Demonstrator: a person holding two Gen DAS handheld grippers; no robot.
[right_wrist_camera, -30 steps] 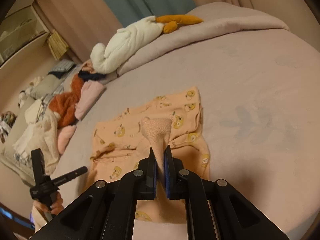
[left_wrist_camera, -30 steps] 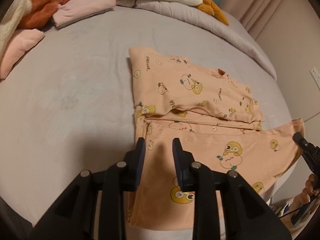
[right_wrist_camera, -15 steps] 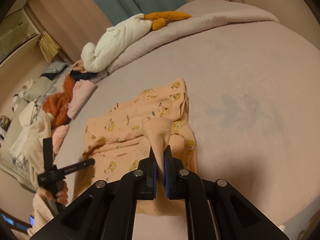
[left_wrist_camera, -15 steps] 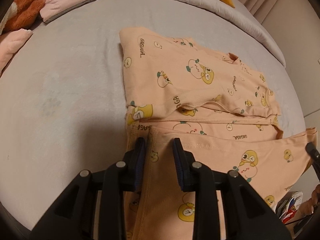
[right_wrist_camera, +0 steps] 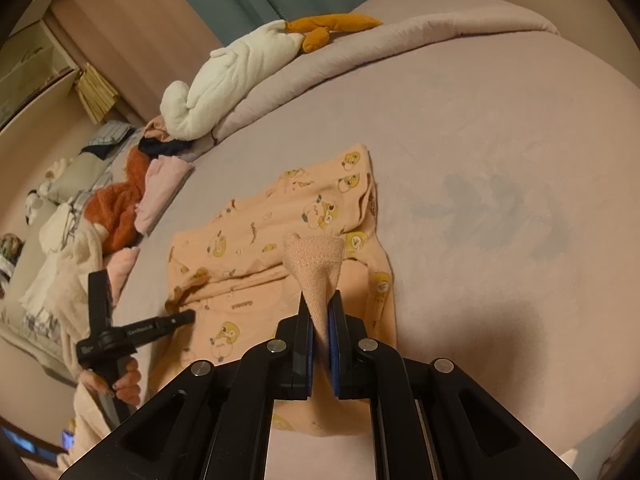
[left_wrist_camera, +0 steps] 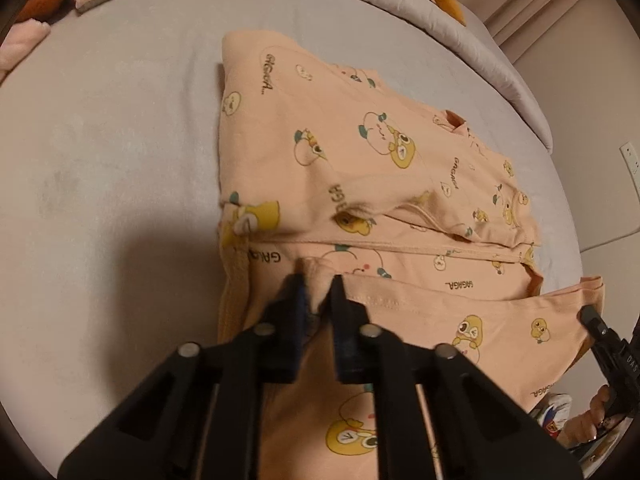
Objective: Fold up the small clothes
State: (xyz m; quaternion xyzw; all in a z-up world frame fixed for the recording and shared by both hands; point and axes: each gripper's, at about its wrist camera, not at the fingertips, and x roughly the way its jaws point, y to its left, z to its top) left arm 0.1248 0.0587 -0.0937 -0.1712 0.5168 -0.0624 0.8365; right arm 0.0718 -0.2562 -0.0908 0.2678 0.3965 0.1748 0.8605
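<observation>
A peach baby garment (left_wrist_camera: 360,152) printed with yellow cartoon animals lies partly folded on the lilac bed (left_wrist_camera: 120,140). My left gripper (left_wrist_camera: 316,284) points down at the near edge of its lower layer. Its jaws are closing, and a small ridge of peach cloth is pinched between the pads. The same garment (right_wrist_camera: 256,240) shows in the right wrist view. There my right gripper (right_wrist_camera: 320,304) is shut on a ribbed peach cuff (right_wrist_camera: 316,256), which stands up in a cone above the fingers.
A white and orange plush toy (right_wrist_camera: 240,76) lies on a rolled quilt (right_wrist_camera: 400,48) at the far side. Piled pink and rust-coloured clothes (right_wrist_camera: 120,216) sit to the left. A hand (right_wrist_camera: 120,384) grips the other tool's handle near the bed's front edge.
My left gripper came down closer to the garment and its jaws went from open to pinched on the cloth edge. My right gripper kept its hold on the cuff.
</observation>
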